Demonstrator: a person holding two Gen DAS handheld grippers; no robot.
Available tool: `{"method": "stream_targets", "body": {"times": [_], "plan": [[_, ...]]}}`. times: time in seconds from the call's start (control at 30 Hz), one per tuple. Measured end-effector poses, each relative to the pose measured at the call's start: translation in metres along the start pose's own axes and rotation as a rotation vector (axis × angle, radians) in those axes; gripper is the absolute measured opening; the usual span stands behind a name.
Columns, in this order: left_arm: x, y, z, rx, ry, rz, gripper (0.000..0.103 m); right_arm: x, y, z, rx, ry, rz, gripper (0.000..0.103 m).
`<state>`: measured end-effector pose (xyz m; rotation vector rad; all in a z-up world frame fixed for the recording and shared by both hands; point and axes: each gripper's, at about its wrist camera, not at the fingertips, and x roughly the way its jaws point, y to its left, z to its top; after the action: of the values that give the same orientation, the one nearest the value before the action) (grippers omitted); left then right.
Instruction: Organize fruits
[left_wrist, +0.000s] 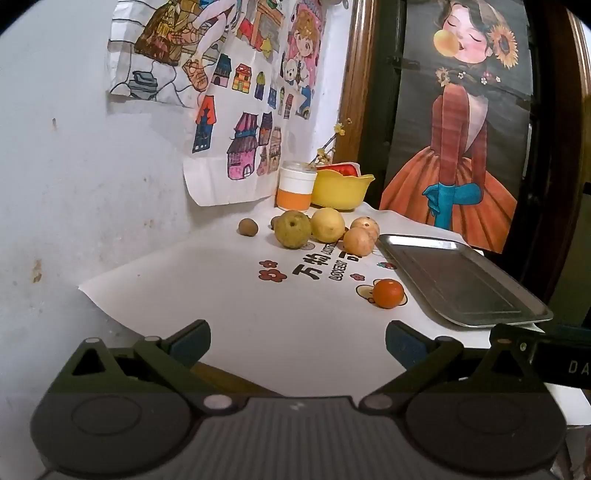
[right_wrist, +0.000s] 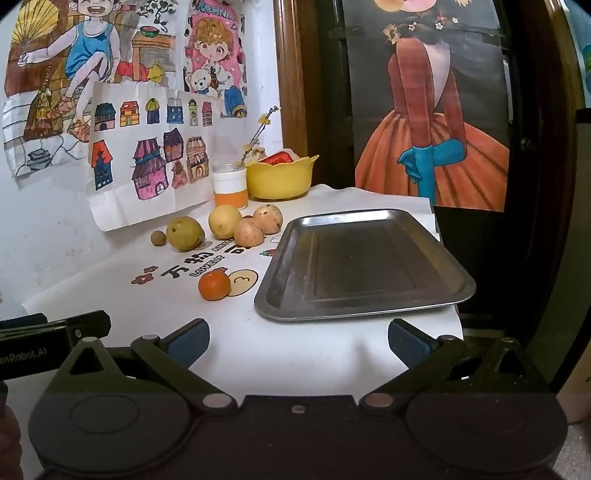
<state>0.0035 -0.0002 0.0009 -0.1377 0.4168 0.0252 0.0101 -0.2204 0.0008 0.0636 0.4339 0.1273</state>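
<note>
An empty metal tray (right_wrist: 362, 266) (left_wrist: 461, 280) lies at the right of the white table cover. A small orange (right_wrist: 214, 285) (left_wrist: 388, 293) sits alone just left of the tray. Farther back are a greenish pear (right_wrist: 184, 233) (left_wrist: 292, 229), a yellow fruit (right_wrist: 224, 220) (left_wrist: 327, 224), two tan round fruits (right_wrist: 249, 232) (left_wrist: 359, 240) and a small brown longan (right_wrist: 158, 237) (left_wrist: 247, 226). My left gripper (left_wrist: 297, 341) is open over the cover's near edge, holding nothing. My right gripper (right_wrist: 298, 341) is also open and holds nothing, just short of the tray's front rim.
A yellow bowl (right_wrist: 280, 181) (left_wrist: 341, 190) with a red item in it and an orange-and-white cup (right_wrist: 229, 188) (left_wrist: 295, 186) stand at the back by the wall. Drawings hang on the wall; a large poster (right_wrist: 428, 110) leans behind the tray. The table's edge drops off right of the tray.
</note>
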Motion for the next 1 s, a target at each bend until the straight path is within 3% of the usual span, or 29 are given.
{"method": "stream_targets", "body": {"times": [1.0], "plan": [[-0.0003, 0.0011, 0.0008, 0.01, 0.012, 0.007, 0.103, -0.0005, 0.0033, -0.0021, -0.006, 0.025, 0.02, 0.103]]}}
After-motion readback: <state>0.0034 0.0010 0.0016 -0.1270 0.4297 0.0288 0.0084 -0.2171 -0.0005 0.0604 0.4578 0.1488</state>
